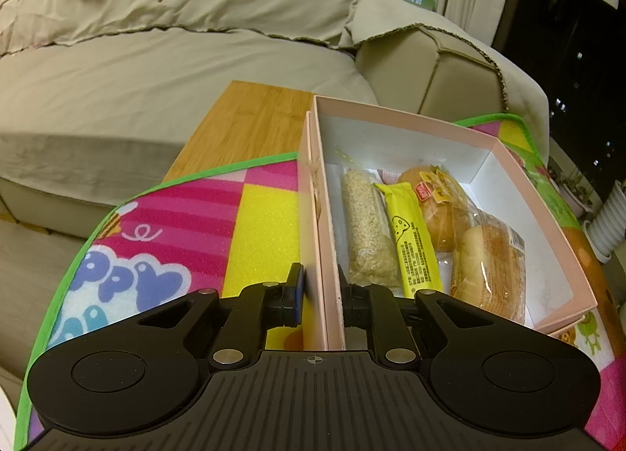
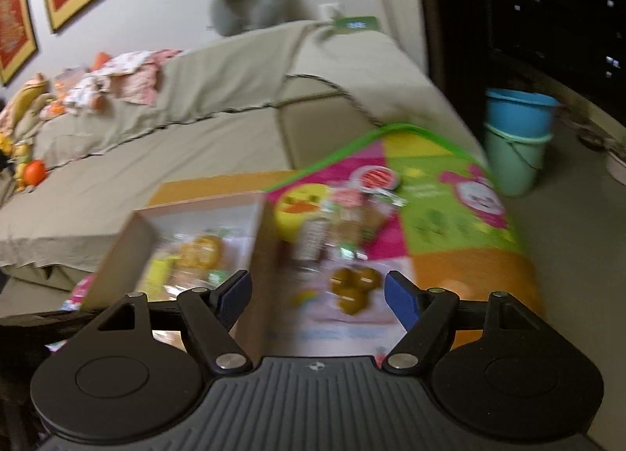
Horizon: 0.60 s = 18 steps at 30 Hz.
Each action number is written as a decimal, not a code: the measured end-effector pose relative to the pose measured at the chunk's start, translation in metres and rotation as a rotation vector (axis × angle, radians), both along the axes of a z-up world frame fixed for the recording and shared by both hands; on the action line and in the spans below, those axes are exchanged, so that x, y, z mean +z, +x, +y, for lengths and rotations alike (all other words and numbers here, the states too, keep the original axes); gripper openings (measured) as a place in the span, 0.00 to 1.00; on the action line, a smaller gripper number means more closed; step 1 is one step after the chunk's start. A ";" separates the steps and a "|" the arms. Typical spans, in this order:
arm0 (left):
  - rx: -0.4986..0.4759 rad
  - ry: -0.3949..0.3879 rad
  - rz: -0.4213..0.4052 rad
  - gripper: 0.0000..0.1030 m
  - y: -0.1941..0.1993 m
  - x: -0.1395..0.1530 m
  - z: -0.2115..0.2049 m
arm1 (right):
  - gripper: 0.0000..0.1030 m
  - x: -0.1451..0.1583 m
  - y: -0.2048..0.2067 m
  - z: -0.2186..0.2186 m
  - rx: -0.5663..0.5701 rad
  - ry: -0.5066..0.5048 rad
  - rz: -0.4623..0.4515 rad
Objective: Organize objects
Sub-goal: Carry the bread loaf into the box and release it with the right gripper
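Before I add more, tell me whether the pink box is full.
Partly full. The pink box holds a sesame bar, yellow packet and wrapped buns; bare white floor remains.

Only legible bit is "PPY" in purple bubble letters on the play mat (image 1: 129, 278); snack wrapper print's too small to read

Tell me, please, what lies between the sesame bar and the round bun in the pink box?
In the left wrist view, a yellow snack stick lies between the sesame bar and the round bun, inside the pink box.
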<state>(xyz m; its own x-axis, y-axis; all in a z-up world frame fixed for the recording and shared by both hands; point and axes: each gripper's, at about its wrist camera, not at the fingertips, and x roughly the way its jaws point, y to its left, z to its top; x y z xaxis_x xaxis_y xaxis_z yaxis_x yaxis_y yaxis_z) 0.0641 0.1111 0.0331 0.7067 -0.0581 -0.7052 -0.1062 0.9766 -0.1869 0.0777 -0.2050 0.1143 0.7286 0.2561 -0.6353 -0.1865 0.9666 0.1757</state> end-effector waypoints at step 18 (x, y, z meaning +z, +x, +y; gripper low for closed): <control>0.000 -0.001 0.001 0.15 0.001 0.000 0.001 | 0.81 -0.063 0.065 0.006 -0.060 -0.013 0.097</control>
